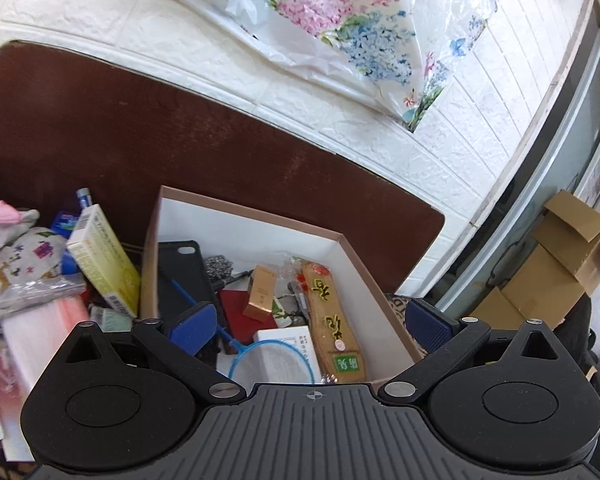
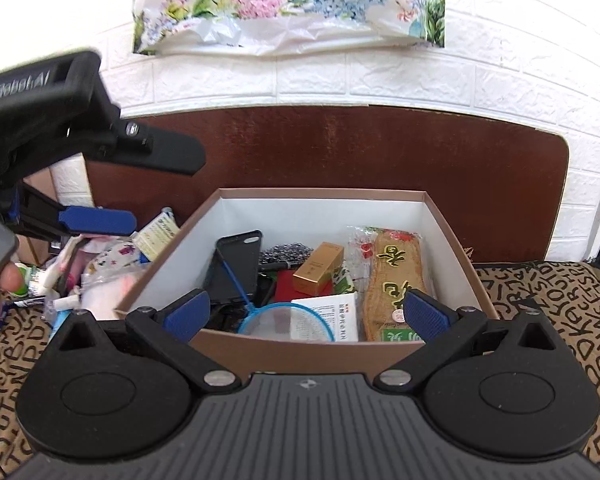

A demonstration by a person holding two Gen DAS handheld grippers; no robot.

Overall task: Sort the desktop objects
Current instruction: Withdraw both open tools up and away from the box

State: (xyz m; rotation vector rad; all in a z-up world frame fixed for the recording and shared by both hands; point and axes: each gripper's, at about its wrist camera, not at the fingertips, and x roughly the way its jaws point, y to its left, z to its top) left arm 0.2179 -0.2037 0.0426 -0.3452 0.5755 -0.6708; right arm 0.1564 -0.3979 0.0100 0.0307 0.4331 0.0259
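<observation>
A brown cardboard box with white inner walls stands in front of me; it also shows in the left wrist view. Inside lie a black phone case, a gold box, a long yellow packet, a white medicine box and a blue hoop net. A heap of loose items lies left of the box, with a yellow-white carton on it. My left gripper is open and empty above the box's near left side. My right gripper is open and empty over the box's near edge.
A dark brown board stands behind the box against a white brick wall with a floral plastic sheet. The surface is a letter-patterned cloth. Cardboard cartons stand at the right. The left gripper's body shows in the right wrist view.
</observation>
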